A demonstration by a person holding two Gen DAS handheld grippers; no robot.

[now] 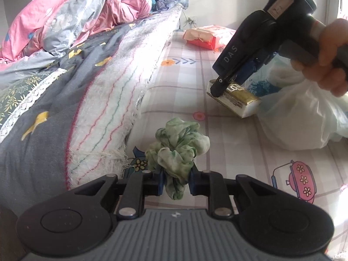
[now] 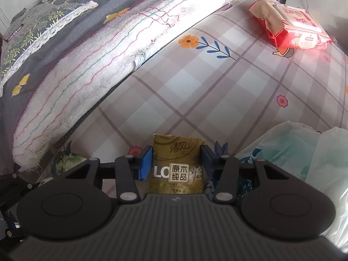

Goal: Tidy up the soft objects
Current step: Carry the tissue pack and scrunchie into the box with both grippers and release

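My left gripper (image 1: 175, 181) is shut on a crumpled green-and-white cloth (image 1: 177, 150) and holds it just above the checked bed sheet (image 1: 184, 91). My right gripper (image 2: 176, 159) is shut on a gold tissue pack (image 2: 177, 163), its blue pads (image 2: 145, 163) pressing both sides. In the left wrist view the right gripper (image 1: 226, 87) holds the tissue pack (image 1: 237, 101) above the sheet, to the right of the cloth. A bit of the cloth (image 2: 69, 159) shows at the lower left of the right wrist view.
A folded grey quilt with a white fringed towel (image 1: 108, 113) lies along the left. A red wipes packet (image 1: 206, 37) lies at the far end of the sheet, also in the right wrist view (image 2: 291, 28). A white plastic bag (image 1: 300, 117) sits at right. Pink bedding (image 1: 65, 21) is piled behind.
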